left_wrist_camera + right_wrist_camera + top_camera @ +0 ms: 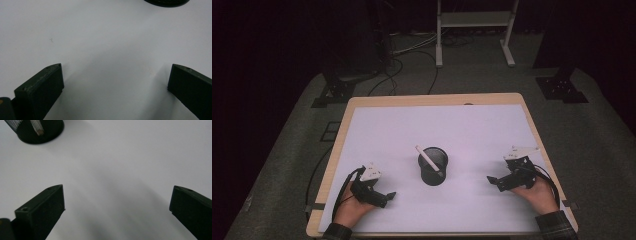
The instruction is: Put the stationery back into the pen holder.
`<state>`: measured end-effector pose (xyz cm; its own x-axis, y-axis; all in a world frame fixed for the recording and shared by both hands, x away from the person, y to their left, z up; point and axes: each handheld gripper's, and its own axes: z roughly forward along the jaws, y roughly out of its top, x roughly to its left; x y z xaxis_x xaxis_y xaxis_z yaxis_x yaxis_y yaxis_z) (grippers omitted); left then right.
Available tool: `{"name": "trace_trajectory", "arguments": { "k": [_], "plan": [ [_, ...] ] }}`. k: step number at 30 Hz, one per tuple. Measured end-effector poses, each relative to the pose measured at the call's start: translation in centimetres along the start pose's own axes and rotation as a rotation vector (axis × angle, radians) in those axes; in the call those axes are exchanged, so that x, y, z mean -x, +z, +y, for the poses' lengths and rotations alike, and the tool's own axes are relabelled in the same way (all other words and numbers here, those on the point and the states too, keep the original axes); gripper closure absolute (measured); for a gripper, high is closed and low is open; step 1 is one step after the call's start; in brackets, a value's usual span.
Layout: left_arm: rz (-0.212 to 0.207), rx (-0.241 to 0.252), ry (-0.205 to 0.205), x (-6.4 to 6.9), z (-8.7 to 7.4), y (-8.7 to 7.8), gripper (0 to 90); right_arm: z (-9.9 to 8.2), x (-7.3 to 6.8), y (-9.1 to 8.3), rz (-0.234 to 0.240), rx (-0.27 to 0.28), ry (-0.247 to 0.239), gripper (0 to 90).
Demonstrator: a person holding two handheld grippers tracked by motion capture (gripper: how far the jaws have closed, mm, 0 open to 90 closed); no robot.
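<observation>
A black mesh cup (433, 166) stands upright in the middle of the white sheet, with a white pen (428, 160) leaning in it, its top tilted to the far left. My left gripper (388, 196) rests low on the sheet to the cup's left, open and empty. My right gripper (493, 181) lies to the cup's right, also open and empty. In the left gripper view the cup's base (167, 2) shows at the top edge, beyond the spread jaws. In the right gripper view the cup (37, 131) and the pen's tip (37, 127) sit at the top left.
The white sheet (472, 130) covers most of a wooden table (432, 100). Beyond the table are grey floor, black cables (394, 75), stand bases (562, 87) and a white frame (474, 30). Wide bare sheet lies behind and beside the cup.
</observation>
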<state>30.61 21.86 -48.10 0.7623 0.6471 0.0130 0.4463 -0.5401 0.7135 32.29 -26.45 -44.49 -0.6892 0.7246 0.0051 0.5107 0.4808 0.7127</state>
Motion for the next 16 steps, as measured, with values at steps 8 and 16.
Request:
{"name": "trace_trajectory", "arguments": {
  "k": [8,16],
  "plan": [
    [0.001,0.0,0.0,0.0,0.0,0.0,0.0,-3.3,0.8,0.3,-0.021,-0.074,0.034,0.0],
    [0.001,0.0,0.0,0.0,0.0,0.0,0.0,-4.5,0.9,0.6,-0.027,-0.053,0.033,0.0]
  ]
}}
